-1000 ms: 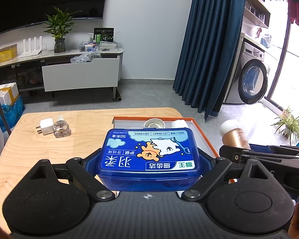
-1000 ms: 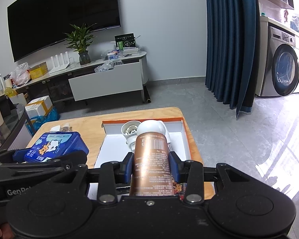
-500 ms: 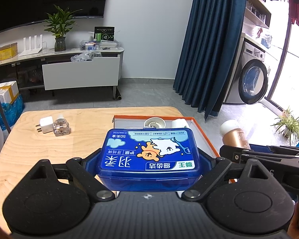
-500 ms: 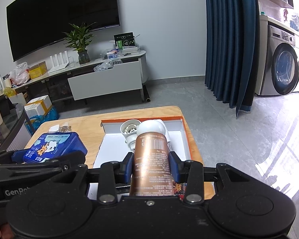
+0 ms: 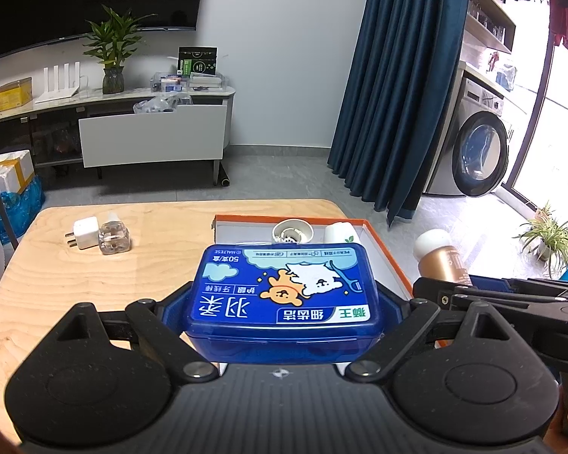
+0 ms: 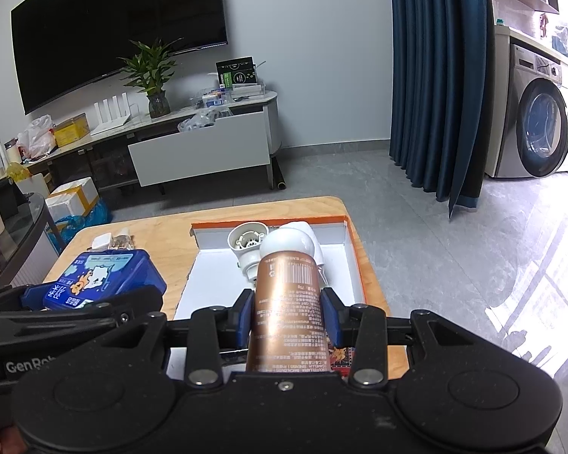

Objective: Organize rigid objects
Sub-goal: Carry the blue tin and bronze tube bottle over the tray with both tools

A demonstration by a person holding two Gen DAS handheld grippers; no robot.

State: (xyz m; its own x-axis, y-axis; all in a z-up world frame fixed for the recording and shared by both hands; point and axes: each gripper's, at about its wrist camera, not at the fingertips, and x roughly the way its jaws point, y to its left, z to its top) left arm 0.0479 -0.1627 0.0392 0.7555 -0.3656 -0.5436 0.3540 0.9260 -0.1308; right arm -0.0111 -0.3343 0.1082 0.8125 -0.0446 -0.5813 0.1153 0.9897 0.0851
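The left gripper (image 5: 284,302) is clamped on a blue floss-pick box (image 5: 286,291), its blue pads pressing the box's two short sides. The box sits level between the fingers, held above the wooden table (image 5: 56,295), over the left edge of the orange-rimmed tray (image 5: 382,249). Its glossy lid carries a cartoon bear and a white dog, a pale cloud and Chinese lettering, all upside down to the camera.

The right gripper (image 6: 288,316) is closed on a copper-coloured bottle (image 6: 287,302), pads on either side of its body. The bottle points away from the camera, its rounded white cap (image 6: 288,242) at the far end, and hangs over the near half of the tray. Fine print and a barcode cover its shiny side.

At the tray's far edge lie a white round fitting (image 6: 248,244) and a white container (image 5: 339,232). Near the table's far left corner sit a white plug adapter (image 5: 84,231) and a clear cube (image 5: 113,239), touching.
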